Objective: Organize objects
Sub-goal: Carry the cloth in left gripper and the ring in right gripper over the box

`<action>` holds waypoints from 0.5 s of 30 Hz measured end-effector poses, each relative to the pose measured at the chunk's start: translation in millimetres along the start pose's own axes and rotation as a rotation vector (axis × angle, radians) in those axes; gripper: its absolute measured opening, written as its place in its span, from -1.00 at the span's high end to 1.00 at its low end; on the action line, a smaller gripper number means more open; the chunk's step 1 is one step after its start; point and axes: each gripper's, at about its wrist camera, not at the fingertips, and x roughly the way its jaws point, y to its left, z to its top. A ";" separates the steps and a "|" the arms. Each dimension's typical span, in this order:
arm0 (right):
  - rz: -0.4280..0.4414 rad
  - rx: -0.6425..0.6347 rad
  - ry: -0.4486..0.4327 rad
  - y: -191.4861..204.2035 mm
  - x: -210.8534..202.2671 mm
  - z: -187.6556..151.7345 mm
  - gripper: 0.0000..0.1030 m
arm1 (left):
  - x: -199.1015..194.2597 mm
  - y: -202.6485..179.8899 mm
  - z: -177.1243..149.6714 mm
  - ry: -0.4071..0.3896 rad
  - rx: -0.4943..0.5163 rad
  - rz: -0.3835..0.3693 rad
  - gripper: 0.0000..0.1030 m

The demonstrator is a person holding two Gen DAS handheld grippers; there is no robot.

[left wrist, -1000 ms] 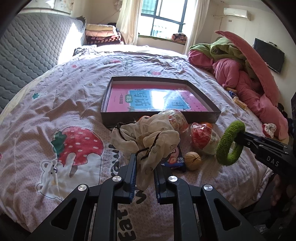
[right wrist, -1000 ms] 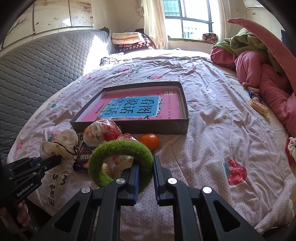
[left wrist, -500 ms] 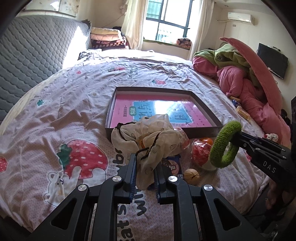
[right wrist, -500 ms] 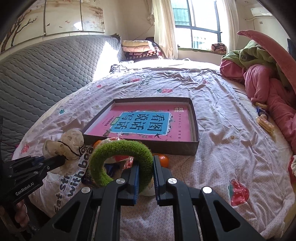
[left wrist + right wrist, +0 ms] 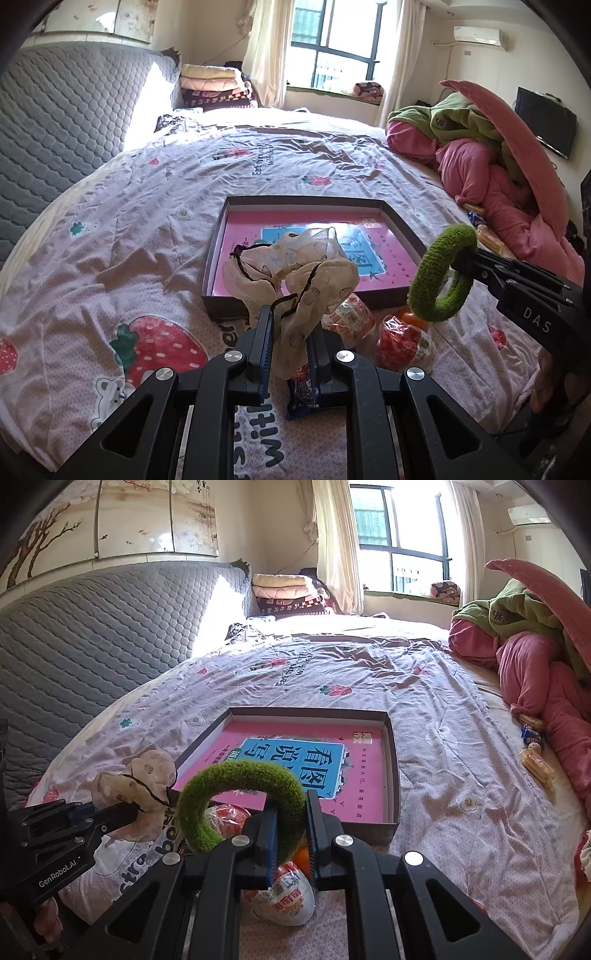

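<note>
A wide bed (image 5: 155, 236) filled the room, spread with a pale pink sheet printed with strawberries, small bears and dark lettering. A grey quilted headboard (image 5: 55, 122) ran along its 9 o'clock side, and folded blankets (image 5: 214, 83) were stacked at 11 o'clock beside the cream curtain of a sunlit window (image 5: 332, 40). Crumpled pink and green bedding (image 5: 491, 155) was heaped at 2 o'clock, below a wall air conditioner (image 5: 478, 37) and a dark television (image 5: 545, 125). Near the middle of the sheet lay a shallow dark tray (image 5: 216, 254) holding a pink book with a blue title panel (image 5: 317, 768). The left gripper (image 5: 291, 350) was closed on a cream patterned scrunchie (image 5: 295, 280), which hung raised in front of the tray's near edge. The right gripper (image 5: 291, 834) pinched a fuzzy green ring (image 5: 240, 775), lifted just off the tray's 5 o'clock corner in the left wrist view. Below both tools, on the sheet before the tray, lay loose items — two clear-wrapped red snack packs (image 5: 402, 343), a small orange (image 5: 408, 316) and a dark blue packet (image 5: 303, 391). More wrapped snacks (image 5: 535, 760) lay at 3 o'clock, near the pink bedding.
</note>
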 end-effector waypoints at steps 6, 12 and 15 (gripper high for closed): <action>-0.010 -0.006 -0.009 -1.2 3.8 9.4 0.73 | 6.2 -1.7 10.7 -0.012 0.000 -0.001 0.68; -0.014 -0.018 -0.021 -1.6 8.8 20.3 0.73 | 13.8 0.6 24.2 -0.022 -0.003 0.004 0.68; -0.015 -0.021 -0.027 -1.6 10.9 26.1 0.73 | 16.8 1.5 32.5 -0.033 -0.002 0.003 0.68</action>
